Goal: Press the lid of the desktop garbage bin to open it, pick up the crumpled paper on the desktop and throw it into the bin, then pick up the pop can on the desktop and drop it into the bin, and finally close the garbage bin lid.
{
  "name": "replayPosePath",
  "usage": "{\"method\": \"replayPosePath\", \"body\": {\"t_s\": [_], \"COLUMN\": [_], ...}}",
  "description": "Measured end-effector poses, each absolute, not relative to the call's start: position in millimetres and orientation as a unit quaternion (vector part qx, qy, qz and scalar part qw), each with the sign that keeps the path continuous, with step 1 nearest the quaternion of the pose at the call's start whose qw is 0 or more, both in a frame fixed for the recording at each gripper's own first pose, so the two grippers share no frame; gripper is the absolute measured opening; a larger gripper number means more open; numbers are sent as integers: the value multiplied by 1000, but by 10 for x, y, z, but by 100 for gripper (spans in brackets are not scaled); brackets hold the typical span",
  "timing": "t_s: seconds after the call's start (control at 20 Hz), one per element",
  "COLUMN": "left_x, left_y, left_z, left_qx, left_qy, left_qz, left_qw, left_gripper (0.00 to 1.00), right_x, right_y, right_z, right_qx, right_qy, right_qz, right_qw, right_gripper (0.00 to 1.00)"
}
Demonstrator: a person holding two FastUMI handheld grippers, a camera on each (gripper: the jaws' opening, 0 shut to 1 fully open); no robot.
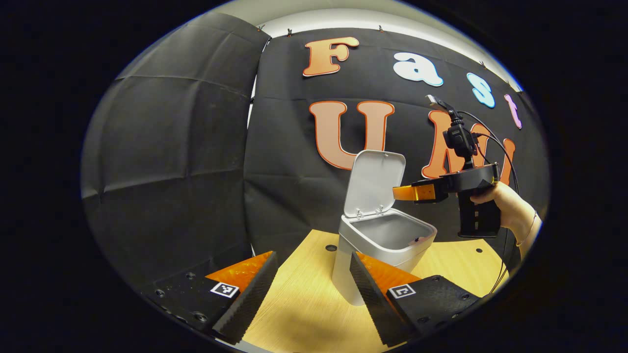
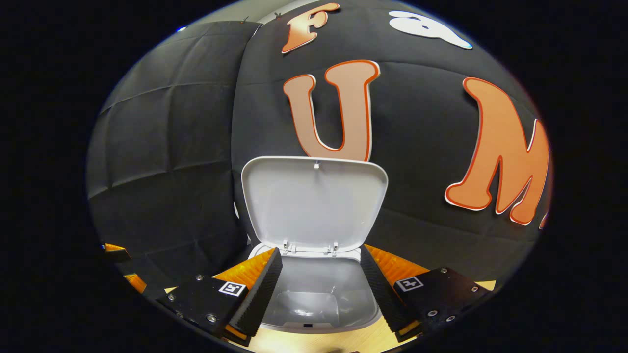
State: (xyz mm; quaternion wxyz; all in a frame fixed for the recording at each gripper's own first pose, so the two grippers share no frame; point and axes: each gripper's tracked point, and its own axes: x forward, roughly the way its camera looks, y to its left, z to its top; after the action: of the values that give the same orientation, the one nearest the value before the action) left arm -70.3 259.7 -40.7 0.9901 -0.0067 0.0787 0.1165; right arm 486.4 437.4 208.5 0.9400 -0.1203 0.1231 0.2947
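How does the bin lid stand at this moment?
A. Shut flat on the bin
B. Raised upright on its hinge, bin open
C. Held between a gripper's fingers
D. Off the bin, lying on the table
B: the lid stands upright on its hinge behind the open bin, with the right gripper open in front of it.
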Motion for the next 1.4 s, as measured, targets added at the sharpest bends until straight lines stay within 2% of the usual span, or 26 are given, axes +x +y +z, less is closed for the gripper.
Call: {"method": "replayPosePath", "body": {"t_s": [0.6, 0.95, 1.2, 1.4], "left_x": [-531, -449, -356, -253], "left_y": [2075, 1714, 1349, 1016], "left_z": [-333, -302, -313, -352], "left_qx": [4, 13, 13, 18], "left_qy": [75, 67, 62, 62], "left_qz": [71, 44, 16, -12], "left_qw": [995, 997, 998, 998], "left_gripper": [94, 94, 94, 94], "right_x": [4321, 4011, 3852, 3608], "right_y": [3405, 2251, 1237, 654], "right_z": [2767, 2936, 2821, 2633], "right_qx": [-88, -57, -43, -14], "right_qy": [67, 35, 23, 35], "right_qz": [268, 193, 98, 57], "right_qw": [957, 979, 994, 998], "right_gripper": [94, 94, 95, 95]}}
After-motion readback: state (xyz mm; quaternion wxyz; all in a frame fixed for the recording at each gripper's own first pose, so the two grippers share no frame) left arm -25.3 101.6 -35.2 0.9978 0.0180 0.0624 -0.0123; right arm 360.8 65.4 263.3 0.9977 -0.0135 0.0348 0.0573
